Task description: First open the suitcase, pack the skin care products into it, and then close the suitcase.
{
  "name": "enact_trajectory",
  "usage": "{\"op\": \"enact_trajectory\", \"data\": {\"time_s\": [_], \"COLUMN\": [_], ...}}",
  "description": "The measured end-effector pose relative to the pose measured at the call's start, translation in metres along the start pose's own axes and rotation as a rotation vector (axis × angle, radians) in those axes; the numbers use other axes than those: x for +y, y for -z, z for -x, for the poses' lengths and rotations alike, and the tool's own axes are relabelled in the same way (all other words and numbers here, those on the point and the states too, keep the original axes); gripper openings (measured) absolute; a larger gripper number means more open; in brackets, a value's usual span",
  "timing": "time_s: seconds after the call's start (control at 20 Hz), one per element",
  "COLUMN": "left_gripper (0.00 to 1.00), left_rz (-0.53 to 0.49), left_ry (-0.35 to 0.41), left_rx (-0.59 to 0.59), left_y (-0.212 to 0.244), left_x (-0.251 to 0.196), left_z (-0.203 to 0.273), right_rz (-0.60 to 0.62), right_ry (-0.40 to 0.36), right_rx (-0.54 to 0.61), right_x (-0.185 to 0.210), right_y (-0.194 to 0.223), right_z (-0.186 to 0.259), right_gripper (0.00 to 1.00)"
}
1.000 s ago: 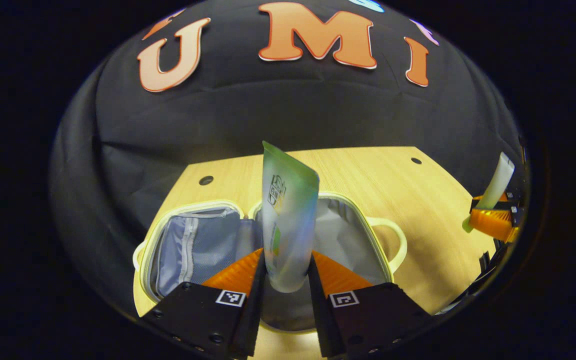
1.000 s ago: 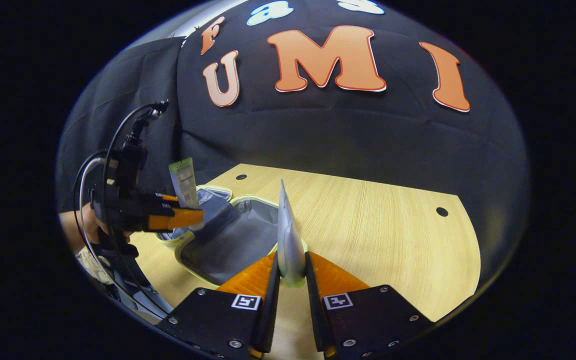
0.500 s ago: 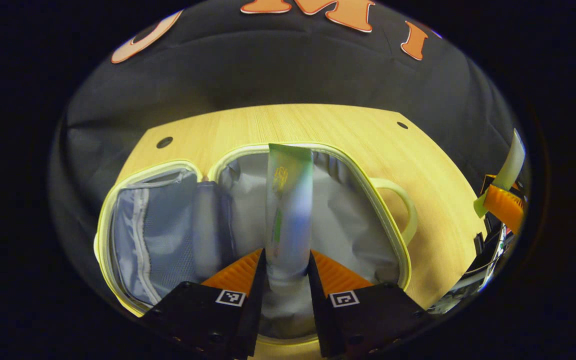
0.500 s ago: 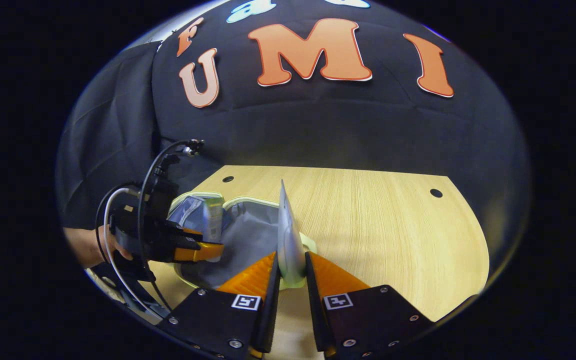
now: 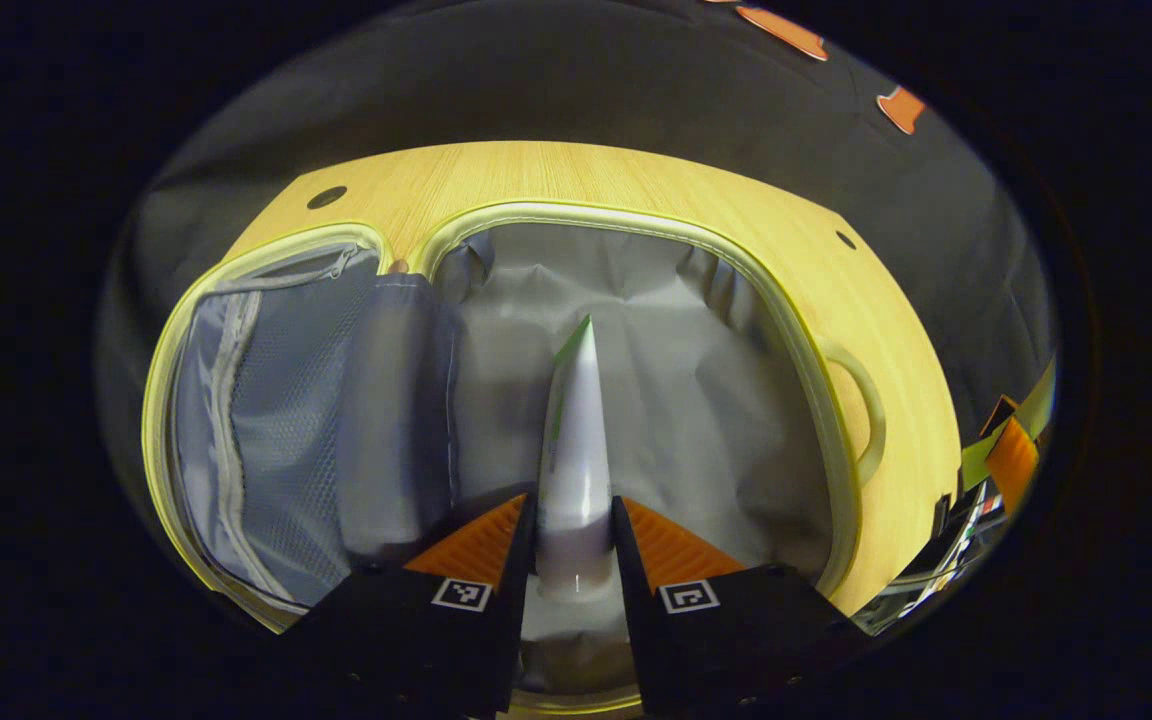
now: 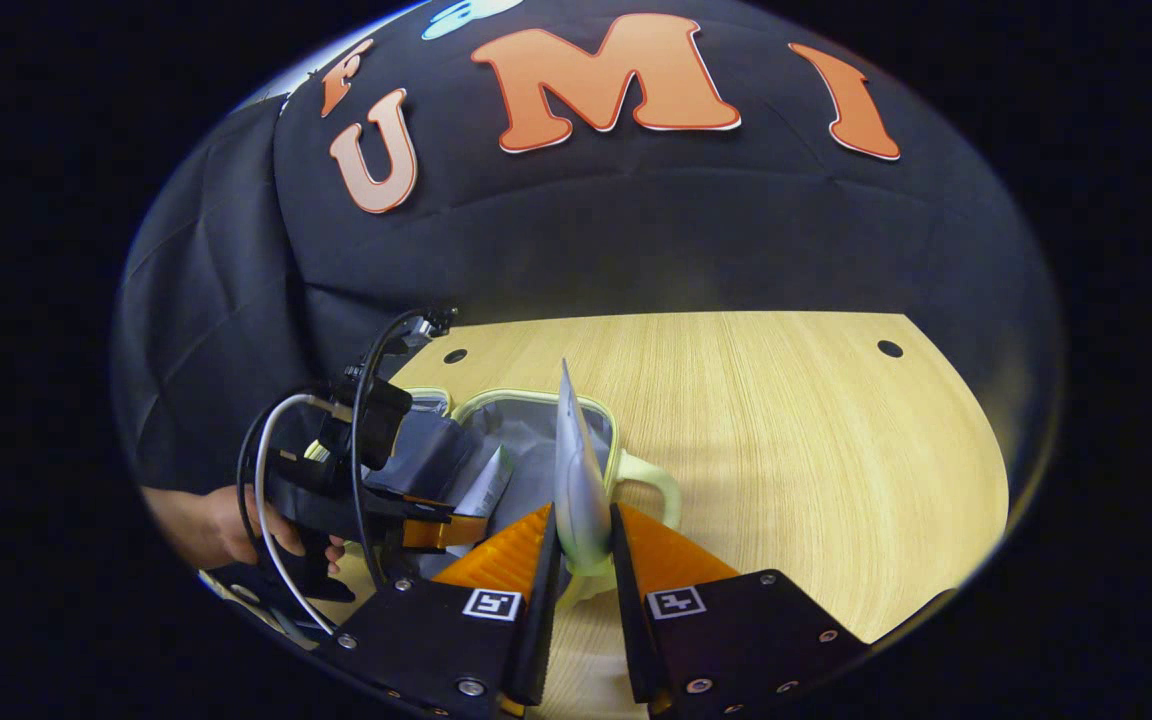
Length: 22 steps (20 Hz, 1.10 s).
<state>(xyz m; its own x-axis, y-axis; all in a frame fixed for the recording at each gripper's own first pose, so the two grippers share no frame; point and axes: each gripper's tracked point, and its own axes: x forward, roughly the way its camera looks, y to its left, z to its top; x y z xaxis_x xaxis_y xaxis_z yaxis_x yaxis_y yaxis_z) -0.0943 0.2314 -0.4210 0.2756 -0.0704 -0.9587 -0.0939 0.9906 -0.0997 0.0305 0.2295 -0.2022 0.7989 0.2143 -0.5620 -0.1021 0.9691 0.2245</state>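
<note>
- While the left gripper [image 5: 574, 545] hangs over the open suitcase [image 5: 806, 330], the left gripper view shows its two fingers closed narrowly on the cap end of a tube [image 5: 573, 450], both pressing its sides; the tube is seen edge-on, its flat crimped end pointing away over the grey lining of the suitcase's right half.
- To the left in that view lies the mesh pocket [image 5: 266, 400] with its zip, in the suitcase's left half; the pale handle [image 5: 866, 410] sticks out on the right side over the wooden table [image 5: 556, 170].
- At the far right edge of that view the right gripper [image 5: 1011, 450] shows small, with a pale strip of its tube beside it.
- Turning to the right gripper view, the right gripper [image 6: 584, 555] has its fingers nearly together, clamped on the lower end of a second tube [image 6: 576, 470], which stands upright and edge-on in front of the suitcase's handle.
- Left of it there, a hand [image 6: 226, 525] holds the left gripper low over the suitcase, its tube tilted down into the near side of the grey compartment.
</note>
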Motion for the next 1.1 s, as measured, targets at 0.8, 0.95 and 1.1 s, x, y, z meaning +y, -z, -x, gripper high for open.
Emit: {"op": "enact_trajectory", "data": {"time_s": [0.8, 0.95, 1.1], "left_gripper": [0.69, 0.69, 0.69], "left_rz": [-0.002, 0.023, 0.054], "left_ry": [-0.107, -0.155, -0.216], "left_rx": [-0.365, -0.387, -0.390], "left_y": [-0.060, -0.060, -0.056], "left_x": [0.046, 0.068, 0.094], "left_z": [0.108, 0.132, 0.155], "right_rz": [-0.025, -0.063, -0.088], "right_ry": [-0.034, -0.047, -0.025], "right_rx": [0.194, 0.249, 0.307], "right_x": [0.039, 0.043, 0.042], "right_y": [0.047, 0.056, 0.069], "right_z": [-0.072, -0.077, -0.092], "right_gripper": [0.32, 0.31, 0.32]}}
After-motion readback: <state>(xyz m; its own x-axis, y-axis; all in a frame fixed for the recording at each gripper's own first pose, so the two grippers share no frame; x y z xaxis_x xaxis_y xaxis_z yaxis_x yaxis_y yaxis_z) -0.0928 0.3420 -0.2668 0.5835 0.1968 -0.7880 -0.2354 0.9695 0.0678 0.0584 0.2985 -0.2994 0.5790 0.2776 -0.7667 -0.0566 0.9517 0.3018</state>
